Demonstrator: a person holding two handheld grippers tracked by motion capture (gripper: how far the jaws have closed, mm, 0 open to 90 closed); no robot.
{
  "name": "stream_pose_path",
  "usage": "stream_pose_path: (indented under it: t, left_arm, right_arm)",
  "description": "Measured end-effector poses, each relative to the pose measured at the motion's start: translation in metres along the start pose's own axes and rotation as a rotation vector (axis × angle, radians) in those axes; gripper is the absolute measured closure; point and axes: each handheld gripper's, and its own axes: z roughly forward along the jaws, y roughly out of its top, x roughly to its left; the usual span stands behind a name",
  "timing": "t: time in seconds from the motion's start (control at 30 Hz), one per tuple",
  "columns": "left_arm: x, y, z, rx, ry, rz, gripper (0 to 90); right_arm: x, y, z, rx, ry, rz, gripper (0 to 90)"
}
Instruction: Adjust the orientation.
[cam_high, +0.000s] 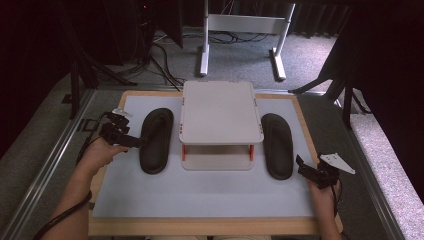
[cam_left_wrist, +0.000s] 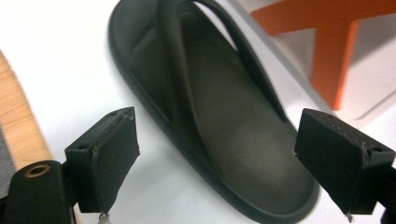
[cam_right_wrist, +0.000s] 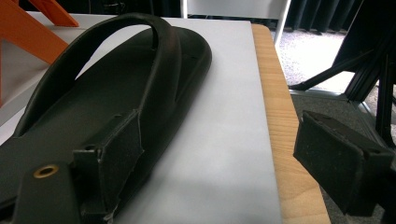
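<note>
Two black flip-flop sandals lie on a pale mat, one on each side of a small white rack (cam_high: 220, 112). My left gripper (cam_high: 131, 141) sits at the left edge of the left sandal (cam_high: 156, 140). In the left gripper view its jaws stand wide apart on either side of that sandal's (cam_left_wrist: 224, 140) heel, and the left gripper (cam_left_wrist: 217, 119) is open, its pads clear of the rubber. My right gripper (cam_high: 303, 166) is just right of the right sandal (cam_high: 277, 145). The right gripper (cam_right_wrist: 219, 123) is open, one jaw over that sandal's (cam_right_wrist: 107, 84) heel and the other over the wooden edge.
The rack has a flat top, a lower shelf and orange struts (cam_left_wrist: 336, 60). A wooden border (cam_high: 200, 226) frames the mat (cam_high: 200, 195). Grey carpet, a white desk frame (cam_high: 205, 50) and black stands lie beyond the table.
</note>
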Motion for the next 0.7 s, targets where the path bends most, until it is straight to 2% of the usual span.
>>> stream_pose_path:
  t: [0.13,0.2,0.3,0.47,0.63,0.7]
  left_arm:
    - [0.005,0.003,0.007,0.024,0.003,-0.012,14.7]
    - [0.006,0.005,0.010,0.028,-0.009,-0.018,18.7]
    - [0.006,0.010,0.015,0.032,-0.012,-0.019,19.2]
    - [0.007,0.015,0.024,0.067,-0.010,-0.019,21.9]
    - [0.006,0.021,0.032,0.071,-0.033,-0.032,24.4]
    - [0.008,0.023,0.034,0.068,-0.037,-0.038,29.5]
  right_arm:
    - [0.000,0.000,0.001,0.008,-0.005,-0.001,15.4]
    - [0.000,0.000,0.001,0.005,-0.006,0.000,16.0]
    - [0.000,0.000,0.000,0.003,-0.005,0.003,16.0]
    - [0.000,0.000,0.000,0.002,-0.004,0.003,16.0]
    - [0.000,0.000,0.000,0.001,-0.004,0.002,16.0]
    - [0.000,0.000,0.000,0.001,-0.003,0.003,16.0]
